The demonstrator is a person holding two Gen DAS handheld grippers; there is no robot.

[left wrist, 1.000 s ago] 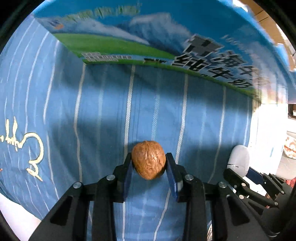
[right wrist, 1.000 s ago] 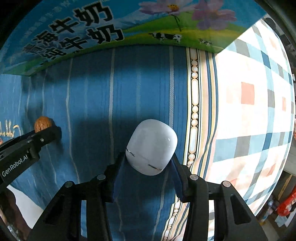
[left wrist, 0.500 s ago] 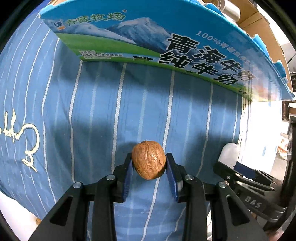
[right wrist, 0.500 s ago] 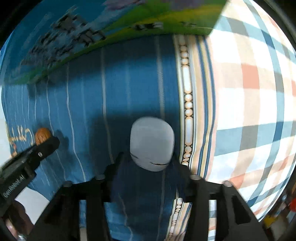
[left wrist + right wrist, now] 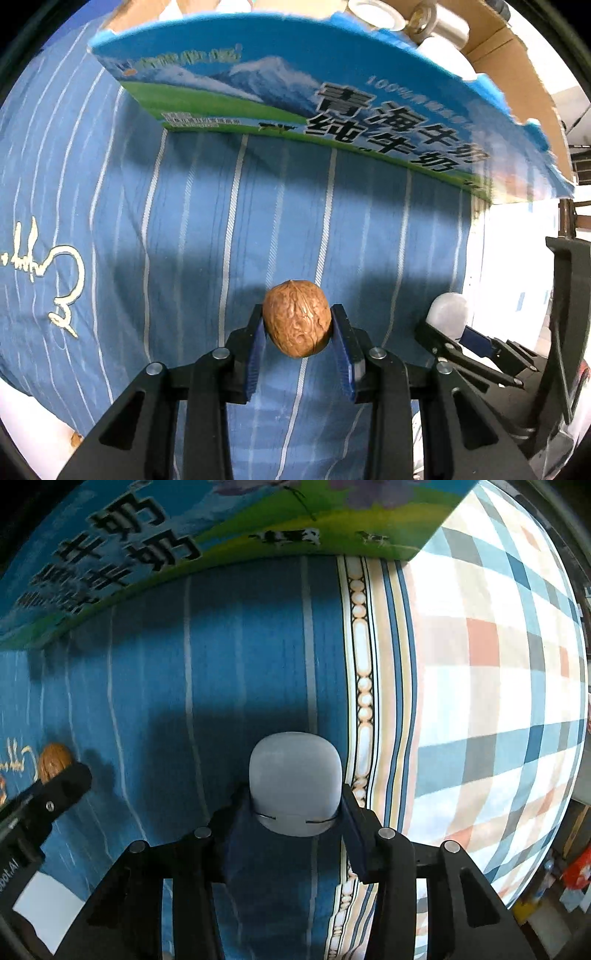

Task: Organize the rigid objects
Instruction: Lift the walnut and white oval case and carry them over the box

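My left gripper (image 5: 297, 328) is shut on a brown walnut (image 5: 296, 323) and holds it above the blue striped cloth (image 5: 192, 229). My right gripper (image 5: 295, 805) is shut on a white earbud case (image 5: 294, 781). The walnut (image 5: 54, 761) and the left gripper's finger (image 5: 55, 794) show at the left of the right wrist view; the case (image 5: 448, 314) shows at the right of the left wrist view. Ahead stands an open milk carton box (image 5: 332, 110) with a blue printed wall; its top rim is in sight.
Inside the box I see white round things (image 5: 373, 11) and a roll (image 5: 443, 26). A checked cloth (image 5: 498, 683) covers the surface to the right. Clutter lies on the floor at the far right (image 5: 561, 878).
Both grippers have risen and pulled back from the box. The box's open top and contents have come into the left wrist view. Both holds are unchanged.
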